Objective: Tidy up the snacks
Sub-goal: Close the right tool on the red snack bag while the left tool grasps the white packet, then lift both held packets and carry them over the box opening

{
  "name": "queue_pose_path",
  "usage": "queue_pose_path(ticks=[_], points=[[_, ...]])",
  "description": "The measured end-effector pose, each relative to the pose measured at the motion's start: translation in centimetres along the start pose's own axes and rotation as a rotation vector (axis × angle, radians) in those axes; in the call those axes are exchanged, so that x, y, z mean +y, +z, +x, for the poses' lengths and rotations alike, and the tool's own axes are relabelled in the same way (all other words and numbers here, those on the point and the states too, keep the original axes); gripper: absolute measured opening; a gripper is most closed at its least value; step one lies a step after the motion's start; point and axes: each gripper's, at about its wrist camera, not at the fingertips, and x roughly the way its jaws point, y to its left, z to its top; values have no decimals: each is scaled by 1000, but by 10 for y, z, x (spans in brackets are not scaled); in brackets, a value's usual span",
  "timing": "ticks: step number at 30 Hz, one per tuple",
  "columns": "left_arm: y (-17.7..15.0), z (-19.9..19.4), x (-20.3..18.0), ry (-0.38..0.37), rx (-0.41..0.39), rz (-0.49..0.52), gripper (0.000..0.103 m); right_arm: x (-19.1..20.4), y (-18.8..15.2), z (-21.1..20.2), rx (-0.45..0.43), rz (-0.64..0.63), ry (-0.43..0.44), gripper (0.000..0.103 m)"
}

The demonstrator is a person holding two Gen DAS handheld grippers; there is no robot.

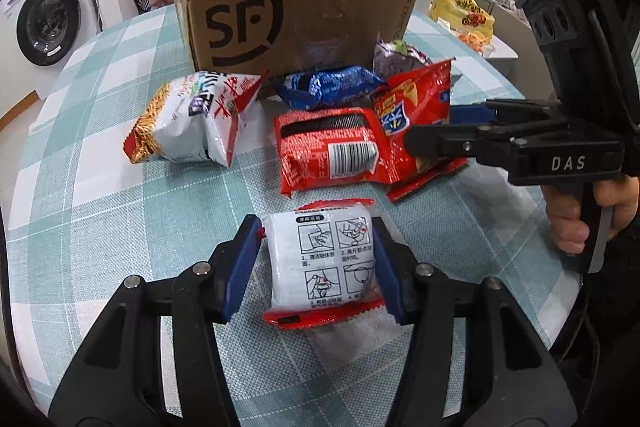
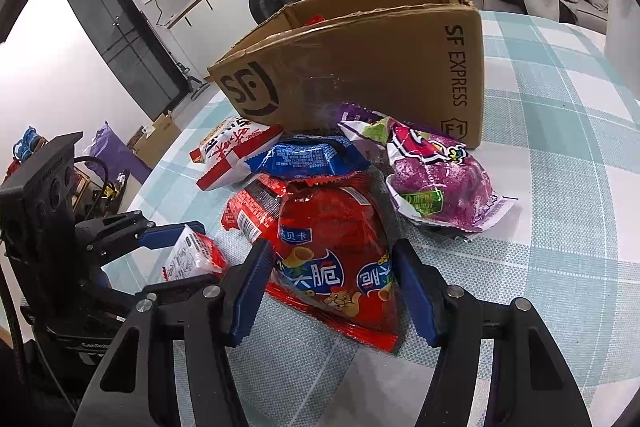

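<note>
A round surface [image 1: 120, 155] covered in a teal and white checked cloth, seen from two hand-held grippers. Going left to right in the left wrist view: a white and red noodle-snack bag [image 1: 192, 119] lies at the left. Behind it an open cardboard box [image 1: 296, 23] printed with "SF" stands upright. A blue packet [image 1: 328, 87] lies against the foot of the box, with a purple bag [image 1: 396, 55] just beside it to the right. In front of the blue packet lies a red packet with a barcode [image 1: 332, 155], partly overlapped by a red chip bag [image 1: 416, 107].

Nearest the camera, the left gripper [image 1: 318, 267] is pinching a small white and red packet [image 1: 322, 259] printed with instruction drawings (both blue pads press on its sides); the packet rests on the cloth, well in front of the box.

At the right, a hand [image 1: 576, 219] holds the right gripper [image 2: 332, 287]. In the right wrist view its jaws straddle the lower part of the red chip bag, both blue pads touching the sides of the bag, which lies on the cloth near the box.
</note>
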Motion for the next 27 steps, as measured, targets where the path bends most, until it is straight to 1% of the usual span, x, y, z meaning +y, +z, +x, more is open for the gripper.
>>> queue_pose_path(ticks=[8, 15, 27], points=[[3, -7, 5, 3, -31, -28, 52, 0, -1, -3, -3, -8, 1, 56], [3, -14, 9, 4, -66, -51, 52, 1, 0, -7, -23, -15, 6, 45], [3, -16, 11, 8, -80, -67, 52, 7, 3, -21, -71, -37, 1, 44]])
